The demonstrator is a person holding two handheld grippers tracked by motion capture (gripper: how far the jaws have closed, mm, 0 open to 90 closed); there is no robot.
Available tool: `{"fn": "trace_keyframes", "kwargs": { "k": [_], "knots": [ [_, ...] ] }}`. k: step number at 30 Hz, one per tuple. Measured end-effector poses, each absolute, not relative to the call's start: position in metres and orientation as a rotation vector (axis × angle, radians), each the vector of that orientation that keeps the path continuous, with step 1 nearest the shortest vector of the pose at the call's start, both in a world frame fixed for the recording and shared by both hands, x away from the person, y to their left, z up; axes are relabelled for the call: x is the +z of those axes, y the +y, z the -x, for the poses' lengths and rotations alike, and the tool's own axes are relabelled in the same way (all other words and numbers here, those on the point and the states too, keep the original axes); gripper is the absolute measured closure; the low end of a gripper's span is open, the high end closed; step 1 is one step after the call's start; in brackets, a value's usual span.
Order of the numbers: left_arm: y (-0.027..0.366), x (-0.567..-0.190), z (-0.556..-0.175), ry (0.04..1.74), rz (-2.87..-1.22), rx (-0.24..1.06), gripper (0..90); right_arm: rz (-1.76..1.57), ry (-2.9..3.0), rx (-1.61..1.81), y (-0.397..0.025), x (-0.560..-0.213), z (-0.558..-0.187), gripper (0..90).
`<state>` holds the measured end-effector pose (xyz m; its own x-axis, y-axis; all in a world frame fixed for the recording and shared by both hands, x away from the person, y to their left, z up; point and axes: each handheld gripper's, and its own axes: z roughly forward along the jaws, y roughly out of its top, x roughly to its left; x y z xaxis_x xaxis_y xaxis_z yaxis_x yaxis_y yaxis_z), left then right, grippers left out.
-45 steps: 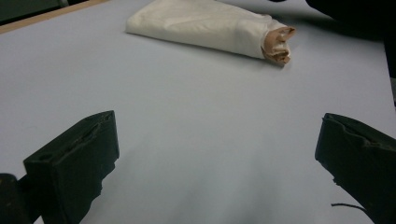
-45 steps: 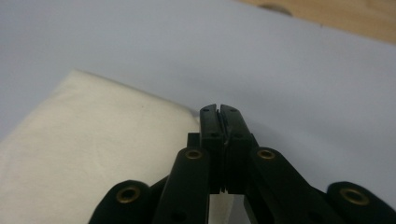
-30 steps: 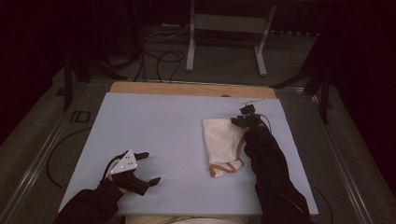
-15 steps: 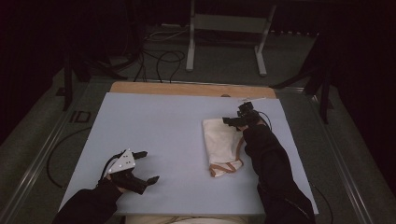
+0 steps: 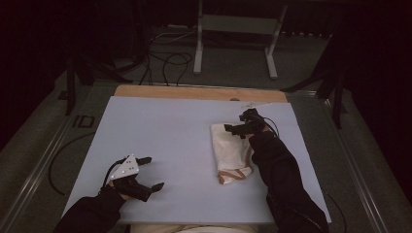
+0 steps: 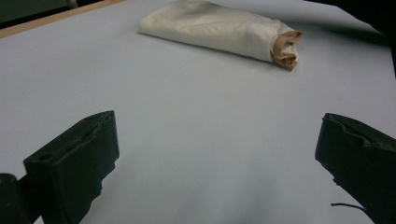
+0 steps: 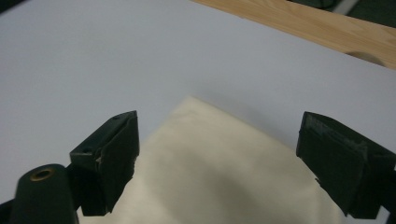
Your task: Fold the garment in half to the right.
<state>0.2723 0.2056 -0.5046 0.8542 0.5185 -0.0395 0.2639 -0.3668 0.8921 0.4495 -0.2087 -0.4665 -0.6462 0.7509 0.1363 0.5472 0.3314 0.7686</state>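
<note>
A folded cream cloth bag [image 5: 232, 148] with tan handles at its near end lies on the right half of the pale blue table top [image 5: 170, 141]. My right gripper [image 5: 237, 122] hovers open over the bag's far end; in the right gripper view its jaws stand wide apart above the cream cloth [image 7: 224, 172]. My left gripper [image 5: 151, 172] rests open near the front left of the table, well apart from the bag. In the left gripper view the bag [image 6: 219, 30] lies far ahead, its tan handle end to the right.
A wooden strip [image 5: 194, 92] edges the far side of the table. Beyond it are a metal stand [image 5: 235, 29] and cables [image 5: 167, 58] on the dark floor. A metal rail [image 5: 41, 160] runs along the table's left side.
My right gripper has shifted slightly left and nearer along the bag's far end. The left gripper has barely moved.
</note>
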Motion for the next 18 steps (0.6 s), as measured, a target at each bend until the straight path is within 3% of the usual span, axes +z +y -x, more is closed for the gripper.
{"fn": "trace_keyframes", "kwargs": {
  "k": [18],
  "knots": [
    [0.209, -0.501, -0.272, 0.588, -1.98, 0.275, 0.4, -1.061, 2.479, 1.262, -0.195, -0.46, -0.417, 10.2]
  ]
}}
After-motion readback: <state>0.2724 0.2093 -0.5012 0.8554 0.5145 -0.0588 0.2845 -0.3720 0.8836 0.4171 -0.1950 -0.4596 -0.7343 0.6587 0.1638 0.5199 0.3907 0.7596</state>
